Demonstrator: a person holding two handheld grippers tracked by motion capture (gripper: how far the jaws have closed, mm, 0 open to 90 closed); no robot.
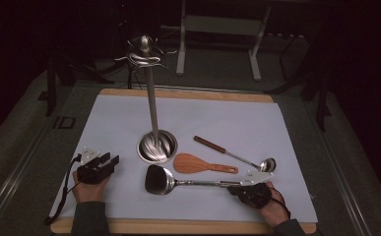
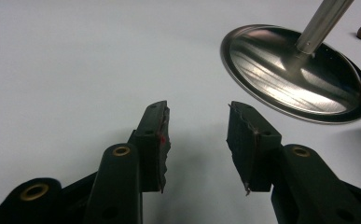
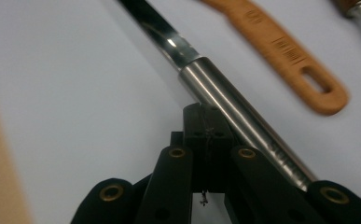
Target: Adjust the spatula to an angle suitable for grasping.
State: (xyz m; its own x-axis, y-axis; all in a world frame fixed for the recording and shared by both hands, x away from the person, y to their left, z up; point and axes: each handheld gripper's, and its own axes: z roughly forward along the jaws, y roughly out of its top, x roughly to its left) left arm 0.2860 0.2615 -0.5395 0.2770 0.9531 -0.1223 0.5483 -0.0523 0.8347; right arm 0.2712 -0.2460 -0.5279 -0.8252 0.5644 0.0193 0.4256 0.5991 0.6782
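Observation:
A steel turner lies on the white mat, its head (image 1: 158,179) at front centre and its handle (image 1: 203,183) running right. My right gripper (image 1: 235,186) sits at the handle's end. In the right gripper view its jaws (image 3: 207,114) are shut pad to pad, and the steel handle (image 3: 225,93) lies along their right side, not between them. My left gripper (image 1: 110,160) rests at front left, open and holding nothing, and its fingers (image 2: 197,112) point at bare mat left of the stand's base (image 2: 285,70).
A tall steel utensil stand (image 1: 157,145) with hooks on top (image 1: 145,54) rises from mid-table. A wooden rice paddle (image 1: 198,164) and a wood-handled ladle (image 1: 237,155) lie right of it, behind the turner. The paddle's handle (image 3: 285,51) passes close beyond my right gripper.

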